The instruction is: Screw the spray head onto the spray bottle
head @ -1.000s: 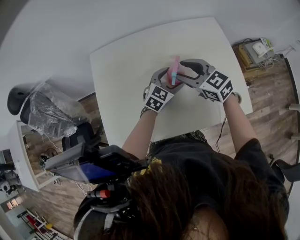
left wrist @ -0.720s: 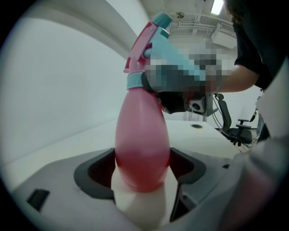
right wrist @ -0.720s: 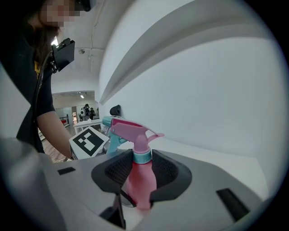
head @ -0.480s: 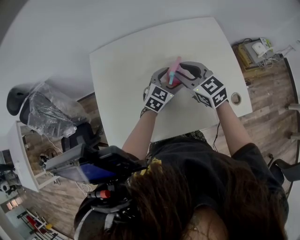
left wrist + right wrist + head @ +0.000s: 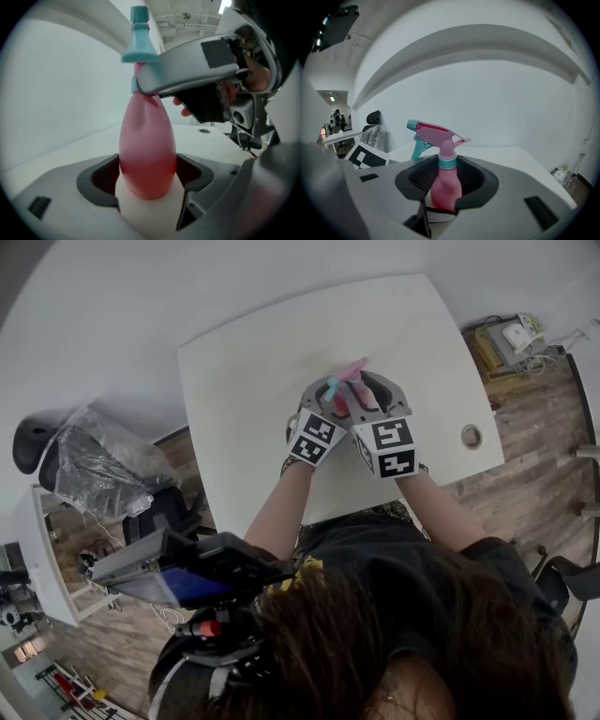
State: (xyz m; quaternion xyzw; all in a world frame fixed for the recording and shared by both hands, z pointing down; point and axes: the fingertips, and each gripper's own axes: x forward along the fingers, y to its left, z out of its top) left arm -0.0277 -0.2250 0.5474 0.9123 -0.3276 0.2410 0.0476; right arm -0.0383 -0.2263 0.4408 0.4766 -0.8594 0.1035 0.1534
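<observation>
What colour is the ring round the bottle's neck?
Teal; the ring shows best in the right gripper view.

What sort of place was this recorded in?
Probably an office or lab workroom: a white table on wood-look floor, a plastic-wrapped office chair at the left, and boxes with cables on the floor by the wall.

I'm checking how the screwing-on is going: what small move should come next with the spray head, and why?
Probably roll the right gripper to turn the teal collar tighter. Its jaws have just been closing and now pinch that collar under the spray head, while the left gripper clamps the spray bottle.
</observation>
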